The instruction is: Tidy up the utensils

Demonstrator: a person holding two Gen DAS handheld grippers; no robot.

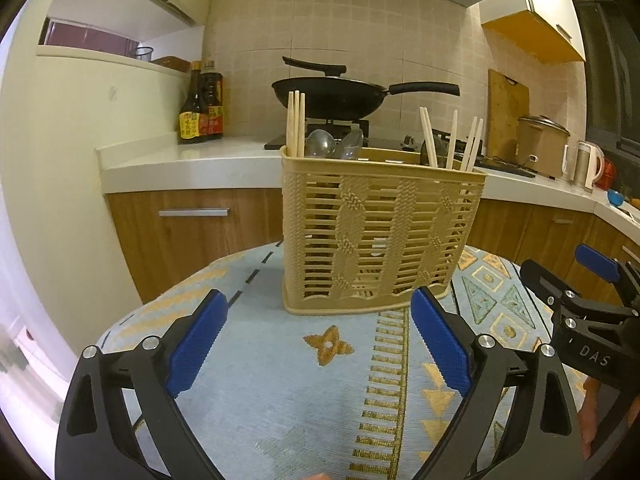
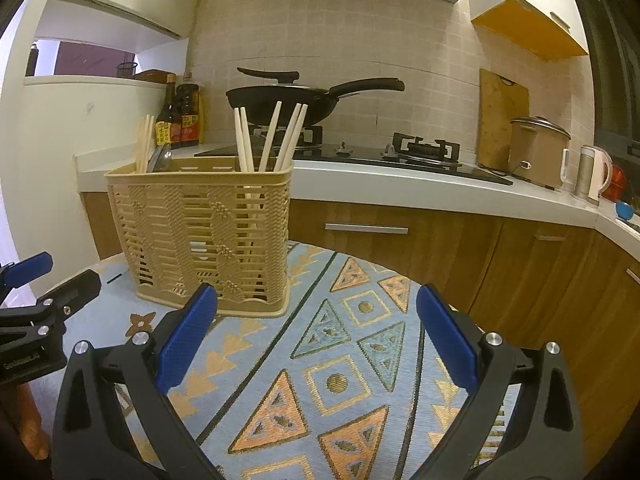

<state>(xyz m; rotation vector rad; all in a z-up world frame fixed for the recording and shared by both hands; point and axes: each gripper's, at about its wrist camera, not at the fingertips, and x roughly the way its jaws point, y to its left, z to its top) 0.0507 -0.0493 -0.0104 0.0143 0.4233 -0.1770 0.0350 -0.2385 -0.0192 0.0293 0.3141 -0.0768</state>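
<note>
Where the patterned tablecloth (image 1: 280,360) meets the centre of the left wrist view, a tan plastic utensil basket (image 1: 376,236) stands upright, its long axis running left to right across the frame. Its walls are slatted with woven-look braids. Pale wooden chopsticks (image 1: 295,124) rise near-vertical from its left end, and more chopsticks (image 1: 452,140) fan out at its right end; clear plastic spoons (image 1: 334,143) lean between them (bowls up). In the right wrist view the same basket sits at left of centre, side wall facing the camera.

The cloth is light blue with gold and orange triangles, squares and a dashed band. Behind it run wood-grain cabinets (image 2: 440,240) under a white counter (image 2: 400,194), a beige tiled wall, a black wok (image 1: 332,98) on a gas hob, dark sauce bottles (image 1: 200,104) at upper left, and a cutting board (image 2: 502,118), rice cooker (image 2: 538,150) and kettle (image 2: 594,174) at right.

The left gripper (image 1: 320,340) holds its blue pads spread wide, nothing between them. The right gripper (image 2: 316,336) is likewise spread and empty, just short of the basket.
</note>
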